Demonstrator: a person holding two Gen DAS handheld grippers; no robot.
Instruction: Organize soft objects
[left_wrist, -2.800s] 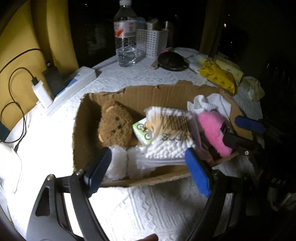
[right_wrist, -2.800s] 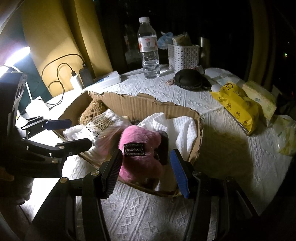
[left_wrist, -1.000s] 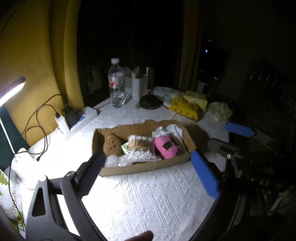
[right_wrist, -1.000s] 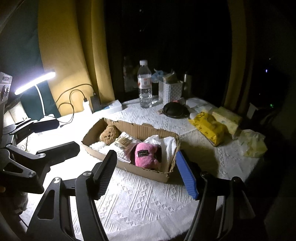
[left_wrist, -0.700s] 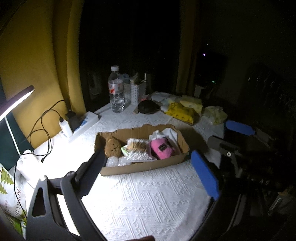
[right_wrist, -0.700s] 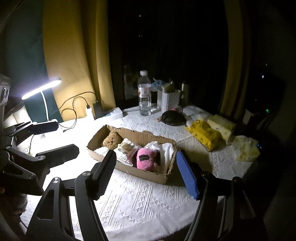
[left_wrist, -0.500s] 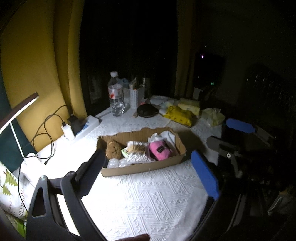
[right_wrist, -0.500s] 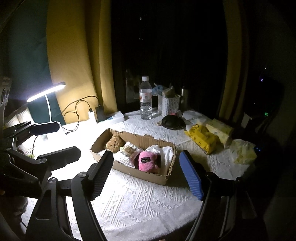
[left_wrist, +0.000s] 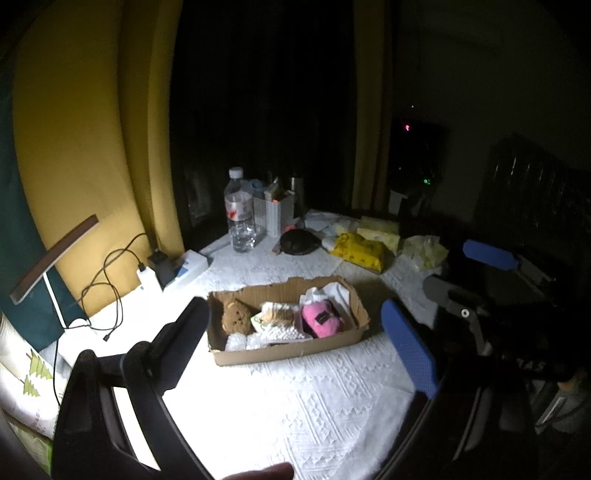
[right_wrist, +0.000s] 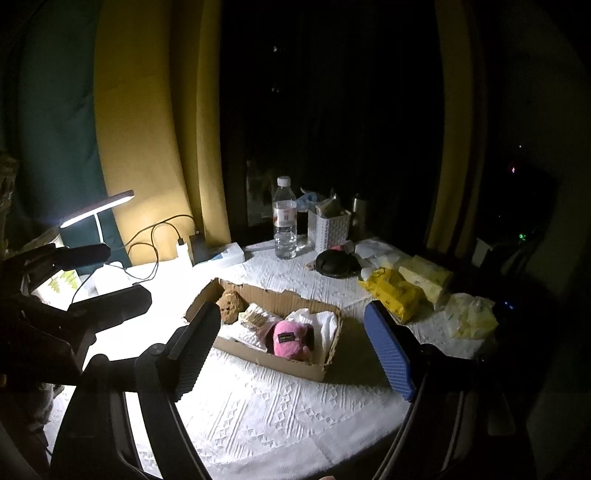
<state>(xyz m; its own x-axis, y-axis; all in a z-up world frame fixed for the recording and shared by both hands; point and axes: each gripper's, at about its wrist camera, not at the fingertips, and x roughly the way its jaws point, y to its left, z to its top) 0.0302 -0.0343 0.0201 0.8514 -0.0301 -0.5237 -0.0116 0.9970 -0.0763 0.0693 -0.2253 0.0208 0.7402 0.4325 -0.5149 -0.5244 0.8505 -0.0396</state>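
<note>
Both the left gripper (left_wrist: 301, 341) and right gripper (right_wrist: 293, 350) hover with jaws wide and empty above the cardboard box (right_wrist: 266, 356) holding a pink plush (right_wrist: 290, 338) and what looks like a towel (right_wrist: 325, 323).

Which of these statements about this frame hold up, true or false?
1. The fluffy pink plush toy lies inside the shallow cardboard box. True.
2. The left claw is shut on the brown fuzzy sponge. False: it is open and holds nothing; the sponge sits in the box.
3. The clear plastic water bottle stands upright behind the box. True.
4. The yellow wipes packet is in the box. False: it lies on the white tablecloth, to the right of the box.
5. The right claw is open. True.
</note>
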